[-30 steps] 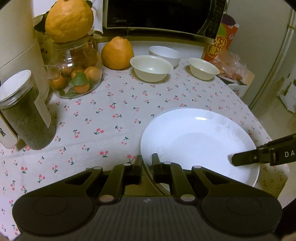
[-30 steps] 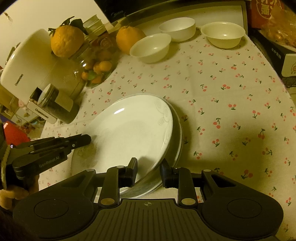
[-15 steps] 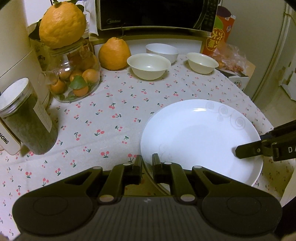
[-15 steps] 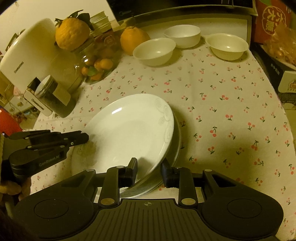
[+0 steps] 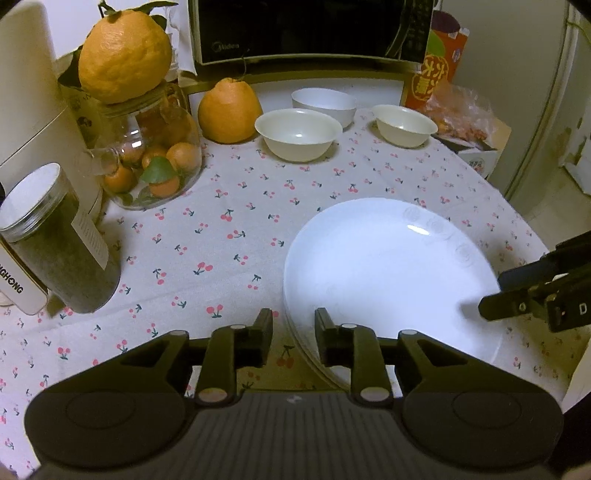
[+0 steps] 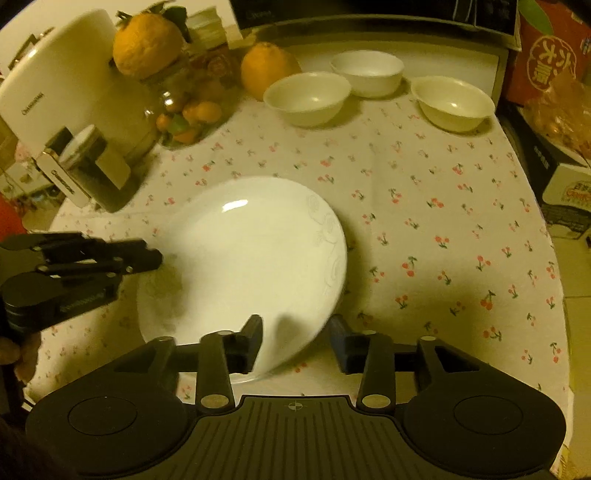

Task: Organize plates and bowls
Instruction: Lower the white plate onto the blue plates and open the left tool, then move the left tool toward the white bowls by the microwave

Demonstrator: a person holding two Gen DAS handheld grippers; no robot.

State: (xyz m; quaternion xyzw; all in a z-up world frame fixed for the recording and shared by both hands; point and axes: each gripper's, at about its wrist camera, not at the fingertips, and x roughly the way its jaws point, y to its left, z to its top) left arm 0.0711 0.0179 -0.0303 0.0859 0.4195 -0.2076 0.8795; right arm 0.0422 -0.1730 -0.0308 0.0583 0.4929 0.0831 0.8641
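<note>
A stack of white plates (image 5: 391, 269) lies on the cherry-print tablecloth (image 5: 229, 236); it also shows in the right wrist view (image 6: 251, 258). My left gripper (image 5: 293, 332) is open, its jaws astride the stack's left rim. My right gripper (image 6: 295, 336) is open, its jaws on either side of the stack's near rim. Each gripper shows in the other's view, at the plate's opposite edge. Three white bowls stand at the back: a middle one (image 5: 298, 133), a rear one (image 5: 324, 105) and a right one (image 5: 404, 124).
A glass jar of small oranges (image 5: 151, 158) topped by a large orange (image 5: 123, 59), another orange (image 5: 229, 110), a dark canister (image 5: 55, 240) and a white appliance (image 5: 22, 110) crowd the left. A microwave (image 5: 310, 29) and snack boxes (image 5: 439, 74) stand behind. The table edge runs on the right.
Both grippers have opened and let go of the plate rim. The top plate, held tilted before, now lies flat on the stack. Both cameras have drawn back slightly.
</note>
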